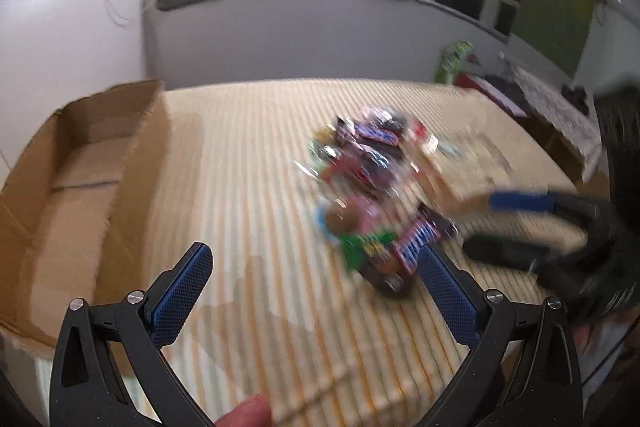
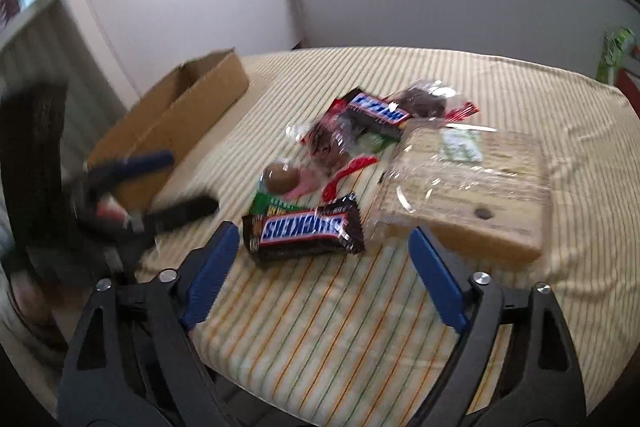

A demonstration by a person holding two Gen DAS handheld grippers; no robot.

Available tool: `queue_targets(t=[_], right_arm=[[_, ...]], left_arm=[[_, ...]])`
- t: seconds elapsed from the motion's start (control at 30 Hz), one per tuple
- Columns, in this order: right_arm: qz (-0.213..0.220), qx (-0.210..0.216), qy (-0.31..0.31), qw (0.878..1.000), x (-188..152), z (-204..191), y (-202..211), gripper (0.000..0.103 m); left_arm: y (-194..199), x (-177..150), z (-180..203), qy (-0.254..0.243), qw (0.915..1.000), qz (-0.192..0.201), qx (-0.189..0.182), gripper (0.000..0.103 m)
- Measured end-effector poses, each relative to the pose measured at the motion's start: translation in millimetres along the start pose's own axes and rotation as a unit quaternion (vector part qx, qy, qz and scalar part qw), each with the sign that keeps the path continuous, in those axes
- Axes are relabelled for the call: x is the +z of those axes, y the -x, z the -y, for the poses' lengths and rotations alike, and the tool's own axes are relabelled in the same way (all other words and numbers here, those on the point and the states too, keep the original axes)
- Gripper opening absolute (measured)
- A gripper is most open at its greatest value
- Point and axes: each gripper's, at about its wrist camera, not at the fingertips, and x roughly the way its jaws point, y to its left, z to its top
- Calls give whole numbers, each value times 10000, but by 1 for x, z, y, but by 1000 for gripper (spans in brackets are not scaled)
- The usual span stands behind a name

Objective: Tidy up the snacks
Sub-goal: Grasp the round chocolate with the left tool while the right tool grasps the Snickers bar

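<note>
We judge the brown, glossy-wrapped Snickers bar (image 2: 303,230) light, firm and slippery; we grip across its short width. Both the right gripper (image 2: 322,241) and left gripper (image 1: 316,269) stand apart, holding nothing.

Left gripper (image 1: 316,259) tilted downward, jaws wide apart, nothing between the blue pads (image 1: 182,291). Right gripper (image 2: 324,251) also angled down, jaws spread, gripping nothing. A fingertip (image 1: 246,413), probably a thumb, pokes in below.
</note>
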Motion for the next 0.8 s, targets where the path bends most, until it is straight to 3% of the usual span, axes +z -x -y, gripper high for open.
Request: queue_targets(t=[0.07,0.13,0.27,0.33,0.47,0.5,0.57,0.67,0.8], right_arm=[[-35,-3,87,10000,-5,-6,0,89],[-101,-60,160,9998,-9,-17,-5,89],[-35,-421,-125,9990,-7,-21,-20,87],[67,-701,-245,9972,-5,-23,-27,85],[133,-826,-395,9957,0,-25,-39,76],[92,-905,-327,9953,0,-27,-43,76],[117,-945,-277,9951,3,-29,-47,76],[145,-950,-270,9950,7,-29,-50,65],[148,-896,-237,9956,3,-28,-47,61]], left_arm=[[-2,12,-10,166,9996,-45,-220,101],[-8,21,-7,37,9999,-22,-99,101],[-39,33,8,-312,9989,-334,-32,100],[-52,36,9,-309,9984,-474,-46,88],[-75,37,3,-89,9971,-753,45,71],[-76,36,4,-68,9968,-796,6,63],[-79,33,8,-47,9961,-866,-188,60],[-82,29,15,-215,9957,-874,-206,59],[-78,28,13,-229,9961,-829,-193,40]])
